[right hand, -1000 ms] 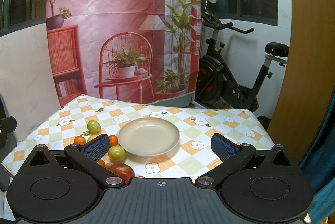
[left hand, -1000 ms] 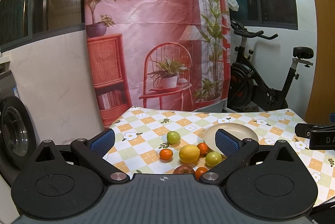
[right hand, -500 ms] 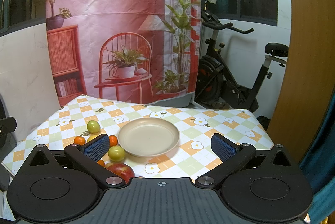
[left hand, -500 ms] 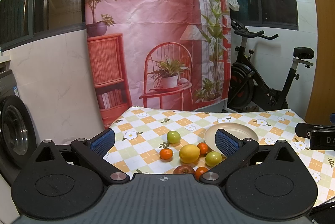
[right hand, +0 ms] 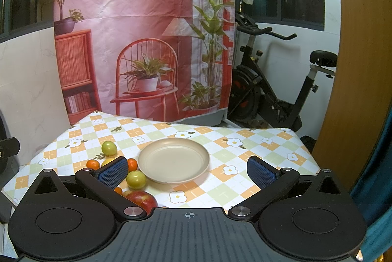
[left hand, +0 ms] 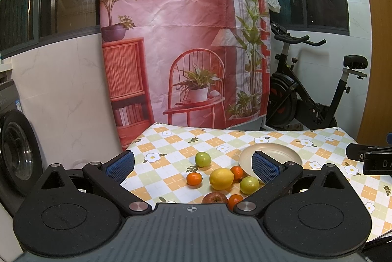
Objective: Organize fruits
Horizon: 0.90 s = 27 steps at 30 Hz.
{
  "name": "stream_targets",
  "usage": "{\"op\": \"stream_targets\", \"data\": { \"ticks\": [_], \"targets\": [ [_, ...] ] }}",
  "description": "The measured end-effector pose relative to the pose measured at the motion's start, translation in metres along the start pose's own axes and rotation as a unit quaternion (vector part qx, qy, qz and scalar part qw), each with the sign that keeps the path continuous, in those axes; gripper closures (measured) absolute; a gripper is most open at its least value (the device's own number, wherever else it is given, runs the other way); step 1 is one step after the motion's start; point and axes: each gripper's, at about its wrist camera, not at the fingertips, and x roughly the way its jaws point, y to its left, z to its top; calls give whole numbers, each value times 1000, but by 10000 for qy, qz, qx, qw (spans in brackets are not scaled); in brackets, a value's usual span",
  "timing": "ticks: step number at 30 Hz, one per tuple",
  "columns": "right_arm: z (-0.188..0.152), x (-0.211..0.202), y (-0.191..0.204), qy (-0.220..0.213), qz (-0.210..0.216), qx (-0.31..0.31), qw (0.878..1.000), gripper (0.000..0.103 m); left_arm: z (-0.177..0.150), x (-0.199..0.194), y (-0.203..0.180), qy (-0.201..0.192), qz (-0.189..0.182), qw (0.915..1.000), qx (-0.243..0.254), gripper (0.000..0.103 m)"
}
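While both grippers are hovering above the near edge of the table (right hand: 269,139), their jaws are standing wide apart and holding nothing. The left gripper (left hand: 192,165) is showing the fruits in the lower centre of its frame, between its two blue pads and a little to the right: a lemon (left hand: 221,178), a green apple (left hand: 202,159) behind it, a second green apple (left hand: 249,184) beside the plate (left hand: 276,151), and a small orange (left hand: 194,178) on the left. Another orange (left hand: 237,172) is sitting between the lemon and the plate. A red apple (left hand: 215,198) and one more orange (left hand: 235,199) are lying nearest, and the gripper body is cutting off their lower parts.

The right gripper (right hand: 187,172) is facing the empty plate (right hand: 196,151), which is lying in the centre of its frame between the pads. The fruits are gathering at the lower left there, just beside the plate. The left pad (right hand: 111,173) is hiding most of the lemon and part of one orange, and the red apple (right hand: 143,199) is partly covered by the gripper body. At the right edge of the left wrist view, a dark part of the other gripper is showing, with letters that are cut off.
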Motion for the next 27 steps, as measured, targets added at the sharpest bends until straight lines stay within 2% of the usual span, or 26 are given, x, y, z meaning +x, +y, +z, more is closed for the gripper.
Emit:
{"op": "stream_targets", "data": {
  "ticks": [23,27],
  "targets": [
    [-3,10,3,19,38,32,10000,0,-1,4,-2,94,68,9999,-39,0],
    [0,12,-1,-197,76,73,9998,0,1,11,3,-6,84,10000,12,0]
  ]
}}
